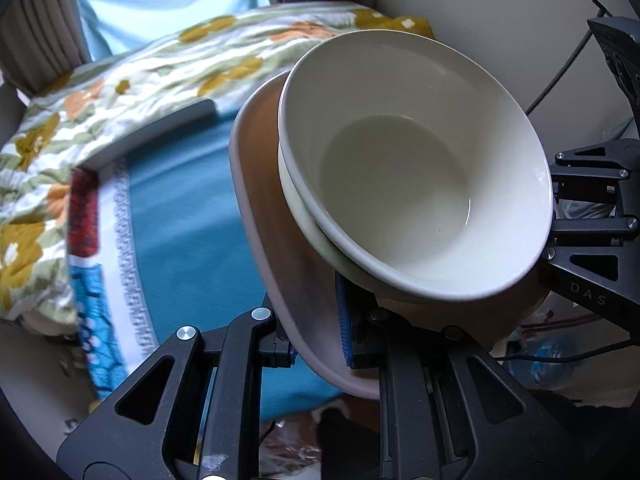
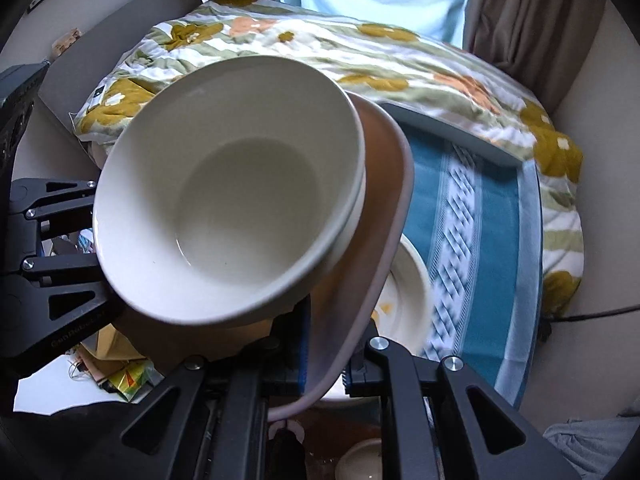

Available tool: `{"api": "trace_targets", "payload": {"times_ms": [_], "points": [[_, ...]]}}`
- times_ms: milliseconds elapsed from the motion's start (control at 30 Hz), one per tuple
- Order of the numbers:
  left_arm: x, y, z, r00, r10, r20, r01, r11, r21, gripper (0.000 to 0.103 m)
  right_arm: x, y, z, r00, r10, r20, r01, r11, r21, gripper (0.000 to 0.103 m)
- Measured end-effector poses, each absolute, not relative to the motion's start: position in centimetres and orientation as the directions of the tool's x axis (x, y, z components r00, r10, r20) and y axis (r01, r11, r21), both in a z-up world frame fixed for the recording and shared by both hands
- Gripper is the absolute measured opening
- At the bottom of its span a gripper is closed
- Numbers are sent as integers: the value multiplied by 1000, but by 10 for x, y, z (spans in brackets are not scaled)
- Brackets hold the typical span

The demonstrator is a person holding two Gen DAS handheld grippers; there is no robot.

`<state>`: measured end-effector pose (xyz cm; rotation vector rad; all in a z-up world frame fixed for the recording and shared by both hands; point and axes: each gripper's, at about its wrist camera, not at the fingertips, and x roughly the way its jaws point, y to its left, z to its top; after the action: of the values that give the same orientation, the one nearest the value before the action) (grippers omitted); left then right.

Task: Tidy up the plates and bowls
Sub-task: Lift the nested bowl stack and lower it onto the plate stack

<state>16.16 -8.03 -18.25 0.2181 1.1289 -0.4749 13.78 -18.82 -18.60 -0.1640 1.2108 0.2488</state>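
Above the teal cloth [image 1: 192, 208] we hold a stack between our two claws. Our left claw [image 1: 320, 344] is clamped on one edge of the plate [image 1: 260, 216]; our right claw [image 2: 326, 364] is clamped on the opposite edge, and each shows at the far side of the other's view. Neither set of jaws has any slack: both pinch the rim.

Progress, as we judge it: stacking looks done for these pieces, since two bowls are nested and sit on the plate. Setting the stack down is still to come. Another dish [image 2: 408, 292] with a yellowish smear lies below the plate in the right view, and a small pale bowl [image 2: 360, 460] sits lower still, so more sorting seems left.

Look of the stack: the plate is brownish inside with a greyish-pink rounded rim, matte. The top bowl [image 1: 420, 168] is glossy cream, deep, clean inside; the second bowl's lip [image 1: 296, 200] peeks out beneath it, same colour. The stack appears tilted in both views; the bowls rest loose, unheld, so sliding is our worry.

A flowered quilt [image 1: 168, 64] lies behind the cloth.
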Motion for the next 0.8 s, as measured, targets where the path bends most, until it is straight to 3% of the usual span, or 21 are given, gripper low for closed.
{"api": "trace_targets", "payload": {"times_ms": [433,800], "points": [[148,-141,-256,278,-204,-939,413,908,-75,13,136,-250,-256,248,155,-956,-269,959,86,12],[146,-146,-264,359,-132,-924,397,918,23,14,135,-255,-269,270,172,-947,-292,952,90,12]]}}
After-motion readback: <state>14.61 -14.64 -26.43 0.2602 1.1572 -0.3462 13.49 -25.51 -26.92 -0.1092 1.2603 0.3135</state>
